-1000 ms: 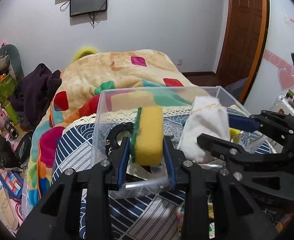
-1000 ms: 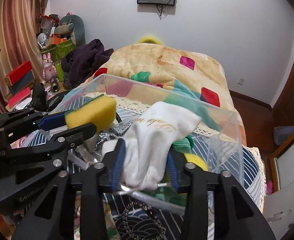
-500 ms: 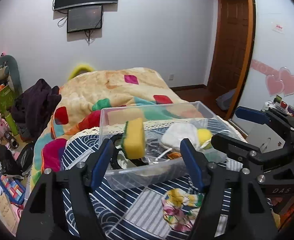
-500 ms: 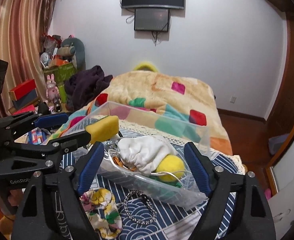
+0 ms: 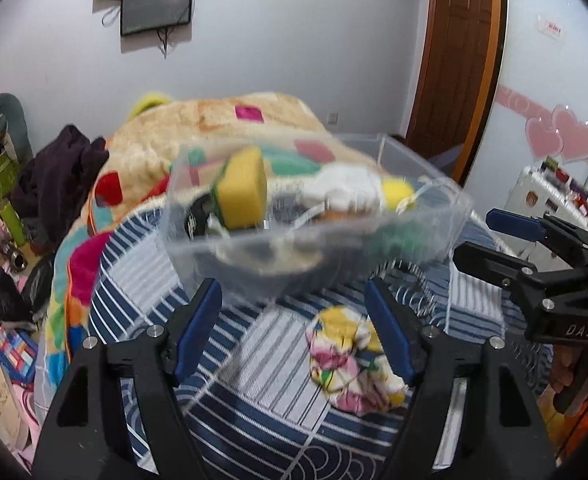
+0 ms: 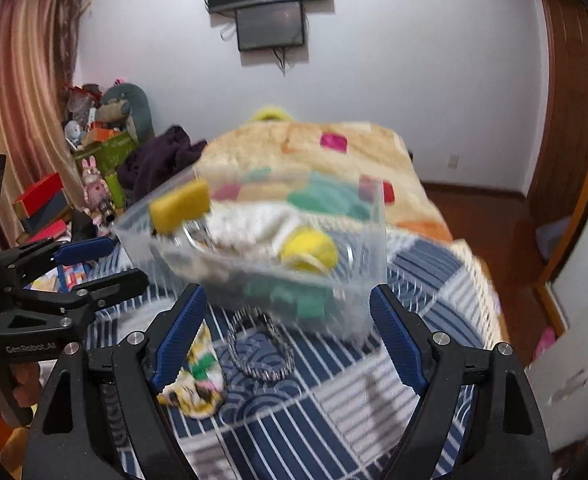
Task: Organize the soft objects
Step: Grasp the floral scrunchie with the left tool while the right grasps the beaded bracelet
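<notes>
A clear plastic bin (image 5: 445, 236) (image 6: 375, 240) sits on the blue striped cloth. In it are a yellow-green sponge (image 5: 244, 192) (image 6: 180, 206), a white glove (image 5: 343, 192) (image 6: 254, 222), a yellow ball (image 5: 397, 190) (image 6: 309, 250) and something green. My left gripper (image 5: 294, 330) is open and empty in front of the bin. My right gripper (image 6: 286, 338) is open and empty too. A floral scrunchie (image 5: 349, 364) (image 6: 198, 380) and a dark beaded ring (image 6: 262, 348) lie on the cloth outside the bin.
A bed with a patchwork blanket (image 5: 230, 124) lies behind the bin. Dark clothes (image 5: 58, 172) and cluttered toys (image 6: 98, 120) are at the left. A wooden door (image 5: 461, 48) is at the right. The striped cloth (image 5: 262, 368) covers the surface.
Both grippers let go of the sponge and the glove into the bin, opened wide and drew back and up. The view is still moving and blurred.
</notes>
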Available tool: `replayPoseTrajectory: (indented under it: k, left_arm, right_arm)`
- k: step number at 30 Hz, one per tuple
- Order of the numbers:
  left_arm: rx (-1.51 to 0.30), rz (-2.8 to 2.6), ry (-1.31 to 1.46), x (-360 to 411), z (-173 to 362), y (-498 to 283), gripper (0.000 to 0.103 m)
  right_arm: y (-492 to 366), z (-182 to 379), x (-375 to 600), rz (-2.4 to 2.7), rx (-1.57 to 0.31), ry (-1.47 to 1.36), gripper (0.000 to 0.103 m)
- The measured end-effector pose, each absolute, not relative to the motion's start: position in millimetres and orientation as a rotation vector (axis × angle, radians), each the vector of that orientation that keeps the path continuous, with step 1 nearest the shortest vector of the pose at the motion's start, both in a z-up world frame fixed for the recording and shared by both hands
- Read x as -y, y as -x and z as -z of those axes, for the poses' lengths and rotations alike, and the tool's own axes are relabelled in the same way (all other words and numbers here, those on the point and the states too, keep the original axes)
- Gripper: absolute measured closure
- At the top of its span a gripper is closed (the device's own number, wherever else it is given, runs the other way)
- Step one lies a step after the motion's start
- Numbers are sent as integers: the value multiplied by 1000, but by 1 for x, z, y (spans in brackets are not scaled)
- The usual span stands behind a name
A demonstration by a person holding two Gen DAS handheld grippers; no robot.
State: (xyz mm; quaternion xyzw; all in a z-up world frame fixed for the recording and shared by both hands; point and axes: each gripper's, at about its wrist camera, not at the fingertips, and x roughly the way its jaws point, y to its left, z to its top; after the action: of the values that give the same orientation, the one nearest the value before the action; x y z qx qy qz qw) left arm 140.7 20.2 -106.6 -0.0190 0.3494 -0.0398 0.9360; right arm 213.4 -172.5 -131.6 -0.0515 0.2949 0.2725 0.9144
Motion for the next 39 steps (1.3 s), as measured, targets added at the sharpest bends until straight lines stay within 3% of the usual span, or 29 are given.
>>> replayPoseTrajectory:
  k: [5,7,11,13,17,18,20,21,25,39]
  left_arm:
    - [-771,76,61,-18,132,-140,31]
    - [-790,85,65,-16,138,-140,41]
    - [-810,115,76,-11,145,-136,47]
    - [-819,115,81,-9,149,-135,64]
    - [-826,136,95,-8,152,-135,79]
    - [-828,146,98,-7,152,-134,88]
    - [-823,146,95,-5,151,-133,91]
    - [-818,144,95,-5,151,-131,94]
    - [-782,132,117,-10,141,-121,96]
    - [-602,117,123,-25,73,-107,97]
  right_arm:
    - [-219,156,170,-587,-699,98,22]
    - [-221,165,167,-588,-732,103,25]
    - [-224,181,157,-615,-803,112,42]
    - [-223,183,153,-625,-817,129,46]
    - [-217,184,144,-626,-800,195,63]
    - [-216,183,144,-630,-796,203,66]
    - [-214,183,144,-642,-788,205,82]
    - [-214,182,144,-643,-786,200,84]
    - [-209,181,147,-635,-762,208,89]
    - [-189,137,164,-657,-603,155,90]
